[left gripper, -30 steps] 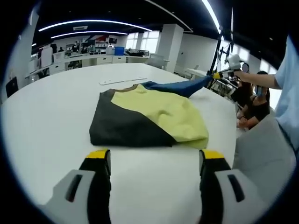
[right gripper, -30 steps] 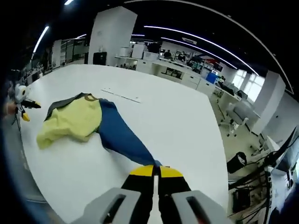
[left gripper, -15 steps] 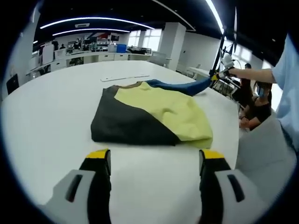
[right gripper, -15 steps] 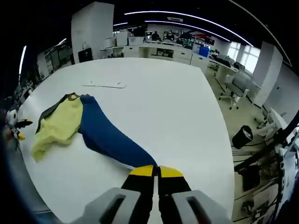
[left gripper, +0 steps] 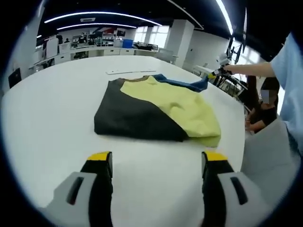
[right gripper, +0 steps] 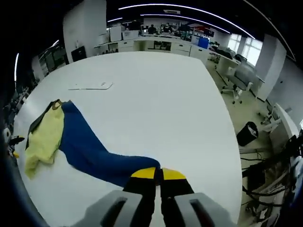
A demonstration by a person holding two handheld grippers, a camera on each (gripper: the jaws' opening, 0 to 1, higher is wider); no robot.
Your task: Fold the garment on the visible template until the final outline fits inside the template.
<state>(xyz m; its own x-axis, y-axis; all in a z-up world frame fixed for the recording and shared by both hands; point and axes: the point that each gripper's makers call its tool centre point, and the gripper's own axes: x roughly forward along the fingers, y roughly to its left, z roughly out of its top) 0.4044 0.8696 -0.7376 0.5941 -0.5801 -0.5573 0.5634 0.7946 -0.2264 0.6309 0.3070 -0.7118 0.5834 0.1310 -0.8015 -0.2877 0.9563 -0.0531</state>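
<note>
- While the right hand-held gripper (right gripper: 158, 174) stays clamped on the blue sleeve (right gripper: 94, 156), it has drawn that sleeve out longer than a second ago.
- Left hand-held gripper (left gripper: 156, 163) hovers, jaws apart, holding nothing.
- Garment (left gripper: 156, 111) lies on the white surface (left gripper: 47, 109): soft cloth, black and yellow panels, loosely creased.

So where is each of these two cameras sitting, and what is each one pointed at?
Left gripper view: rides on the left tool, jaws apart, low over the white table, facing the garment; the person's outstretched arm and light sleeve show at right.
Right gripper view: rides on the right tool, jaws pinched on the garment's blue sleeve, looking across the table toward desks.
Shared: the same garment and table, seen from opposite sides; the right tool also appears far off in the left gripper view.
</note>
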